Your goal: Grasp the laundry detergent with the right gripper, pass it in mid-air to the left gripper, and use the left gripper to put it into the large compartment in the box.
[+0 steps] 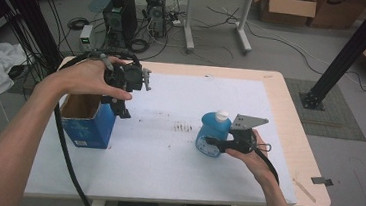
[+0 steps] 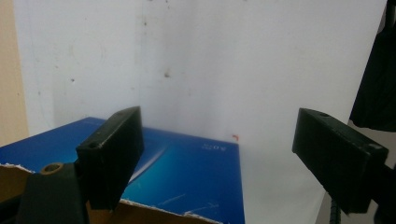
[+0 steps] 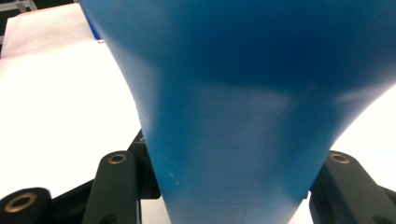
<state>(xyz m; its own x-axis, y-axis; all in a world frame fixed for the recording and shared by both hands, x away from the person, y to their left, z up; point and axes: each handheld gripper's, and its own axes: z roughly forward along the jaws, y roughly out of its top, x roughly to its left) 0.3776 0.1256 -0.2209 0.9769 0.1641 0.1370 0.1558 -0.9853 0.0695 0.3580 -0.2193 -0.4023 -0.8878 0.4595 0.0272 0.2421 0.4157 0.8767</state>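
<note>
A blue bottle [image 1: 212, 133] with a white cap [image 1: 222, 115] stands upright right of the table's middle. My right gripper [image 1: 213, 143] reaches in from the right and is shut on its lower body. In the right gripper view the bottle [image 3: 233, 116] sits squeezed between both jaws of the right gripper [image 3: 233, 200]. At the left stands a blue cardboard box [image 1: 88, 125] with its top open. My left gripper [image 1: 122, 112] hangs just above the box's right edge, pointing down. In the left gripper view the left gripper [image 2: 219, 140] is open, with nothing between its jaws, above the box [image 2: 187, 182].
A white sheet [image 1: 166, 157] covers most of the wooden table [image 1: 293, 138], with dark specks [image 1: 184, 128] near the middle. Past the far edge the floor holds computer towers [image 1: 121, 15], cables and cardboard boxes [image 1: 287, 9]. A black post [image 1: 348, 50] rises at right.
</note>
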